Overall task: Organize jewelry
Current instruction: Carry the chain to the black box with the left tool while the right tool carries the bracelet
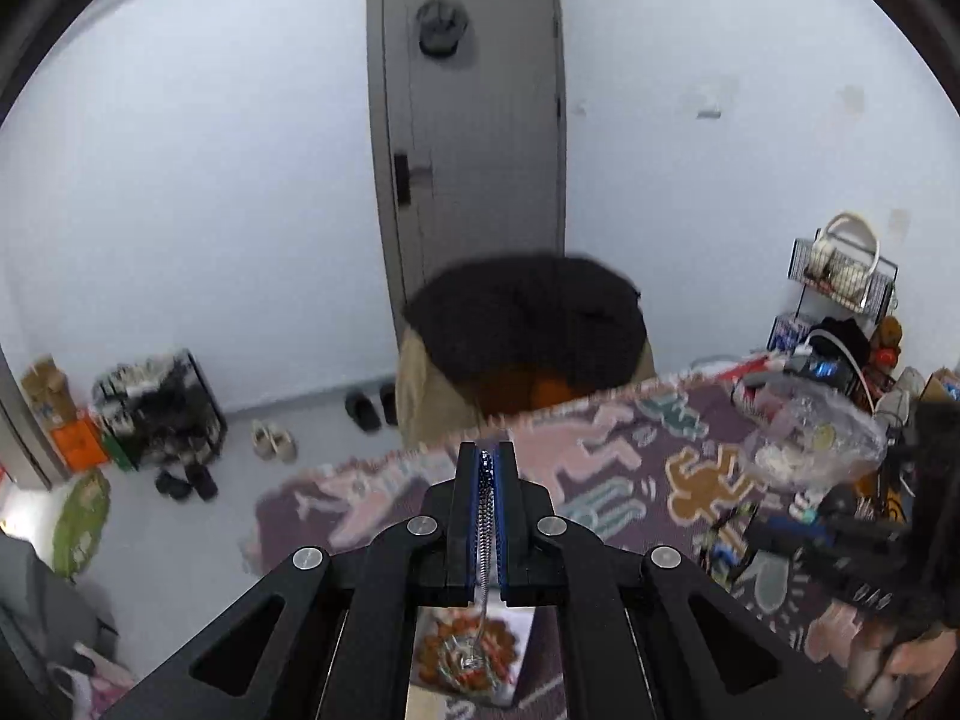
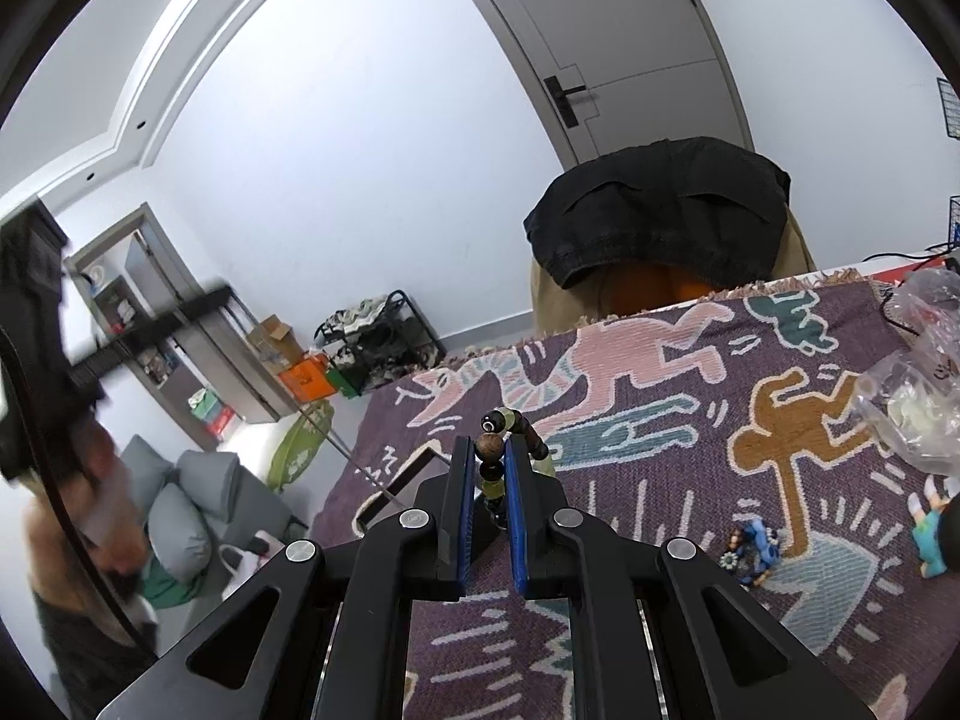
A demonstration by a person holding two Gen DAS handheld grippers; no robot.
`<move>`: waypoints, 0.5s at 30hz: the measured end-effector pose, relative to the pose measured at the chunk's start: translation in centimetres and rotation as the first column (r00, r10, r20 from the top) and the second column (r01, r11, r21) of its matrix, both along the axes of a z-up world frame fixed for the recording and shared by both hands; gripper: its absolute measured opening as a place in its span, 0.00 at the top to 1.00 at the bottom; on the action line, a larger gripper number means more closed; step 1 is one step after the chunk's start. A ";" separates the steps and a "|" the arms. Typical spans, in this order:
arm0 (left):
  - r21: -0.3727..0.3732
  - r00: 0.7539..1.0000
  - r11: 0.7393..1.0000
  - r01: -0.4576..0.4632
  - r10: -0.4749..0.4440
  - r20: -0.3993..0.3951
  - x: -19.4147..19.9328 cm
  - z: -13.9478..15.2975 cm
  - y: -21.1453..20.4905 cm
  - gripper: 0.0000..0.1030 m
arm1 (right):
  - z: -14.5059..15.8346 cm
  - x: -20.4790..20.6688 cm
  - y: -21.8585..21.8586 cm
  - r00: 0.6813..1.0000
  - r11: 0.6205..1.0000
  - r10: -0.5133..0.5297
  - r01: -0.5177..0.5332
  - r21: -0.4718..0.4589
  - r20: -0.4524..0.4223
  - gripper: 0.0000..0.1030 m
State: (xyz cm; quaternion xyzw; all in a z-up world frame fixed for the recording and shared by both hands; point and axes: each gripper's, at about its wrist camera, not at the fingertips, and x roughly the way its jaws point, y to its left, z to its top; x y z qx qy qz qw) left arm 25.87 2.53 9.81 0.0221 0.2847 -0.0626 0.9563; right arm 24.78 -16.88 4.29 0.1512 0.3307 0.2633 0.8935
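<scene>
The left gripper (image 1: 486,456) is clenched on a silver chain (image 1: 487,531), its blue pads (image 1: 478,495) nearly meeting around the links. It is angled downward over a table draped in a purple patterned cloth (image 1: 630,462). The chain hangs below the fingers to a round ornament (image 1: 465,657) that dangles over a white box (image 1: 468,654) printed in orange. The right gripper (image 2: 491,456), also tilted down over the cloth, grasps a beaded bracelet (image 2: 501,450) of green, brown and black beads, which arches out past the fingertips. To its right on the cloth lie a small blue trinket (image 2: 753,549) and, farther off, a crumpled clear plastic bag (image 2: 918,396). Beyond the table's far edge, a black garment (image 2: 657,210) drapes over a chair before a grey door (image 2: 630,30).
</scene>
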 end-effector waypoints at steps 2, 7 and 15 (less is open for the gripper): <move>-0.020 0.999 1.000 0.003 -0.004 -0.033 0.2 -2.4 0.4 0.96 | -0.2 0.2 0.8 1.000 1.000 0.006 -0.006 -0.005 -0.004 0.89; -0.080 0.993 0.996 0.027 -0.036 -0.108 1.1 -7.1 0.8 0.96 | -0.7 1.0 2.3 1.000 1.000 0.019 -0.019 -0.008 -0.017 0.89; -0.156 0.971 0.987 -0.045 0.007 -0.239 2.0 -11.8 2.4 0.82 | -1.9 1.9 4.3 0.998 0.999 0.045 -0.045 -0.002 -0.043 0.89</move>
